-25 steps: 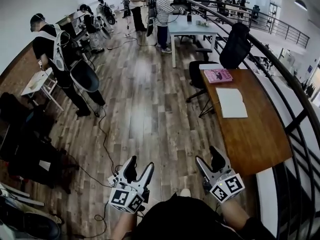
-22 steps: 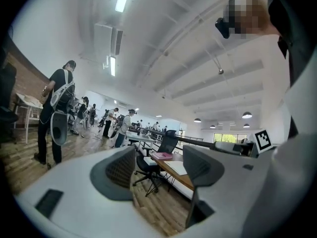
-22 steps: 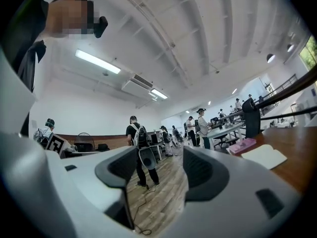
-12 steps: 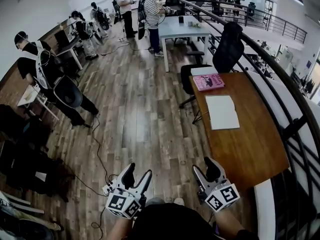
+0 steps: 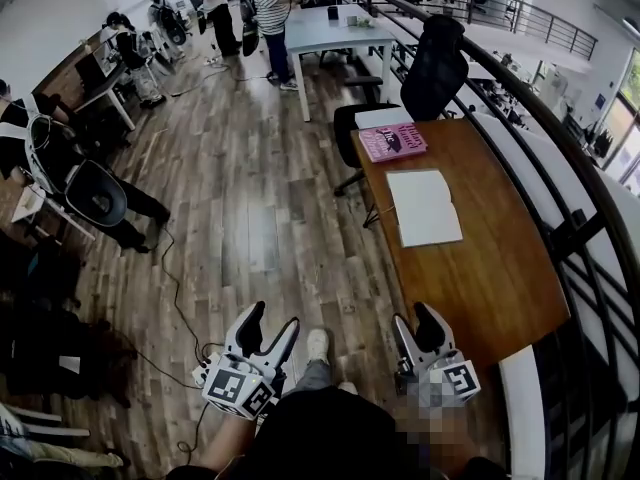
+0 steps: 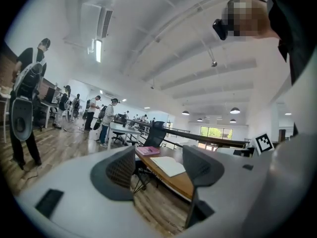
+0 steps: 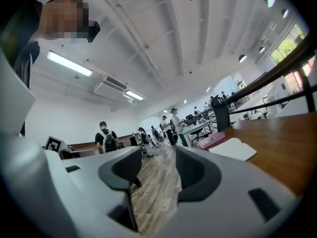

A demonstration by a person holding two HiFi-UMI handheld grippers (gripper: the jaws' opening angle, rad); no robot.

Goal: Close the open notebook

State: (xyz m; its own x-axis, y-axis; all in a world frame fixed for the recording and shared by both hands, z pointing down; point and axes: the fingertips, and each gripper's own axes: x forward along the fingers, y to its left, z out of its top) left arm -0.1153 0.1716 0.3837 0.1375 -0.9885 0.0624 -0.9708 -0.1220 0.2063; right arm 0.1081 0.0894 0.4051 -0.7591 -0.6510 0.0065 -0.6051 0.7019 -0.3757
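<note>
The open notebook [image 5: 424, 207] lies flat with white pages up on the brown wooden table [image 5: 480, 268], just below a pink book [image 5: 392, 141]. It also shows far off in the left gripper view [image 6: 168, 165] and in the right gripper view [image 7: 233, 148]. My left gripper [image 5: 266, 324] hangs open over the floor, well short of the table. My right gripper [image 5: 417, 322] is at the table's near corner with nothing between its jaws, which are closing. Both point level toward the table.
A black office chair [image 5: 425, 73] stands at the table's far end. A dark railing [image 5: 560, 158] runs along the table's right side. A cable [image 5: 175, 298] trails over the wooden floor at left. Several people stand at the back and left, around a white table [image 5: 335, 28].
The table and notebook have drawn nearer and shifted left in the head view as I walked forward. Both grippers kept their pose in front of me.
</note>
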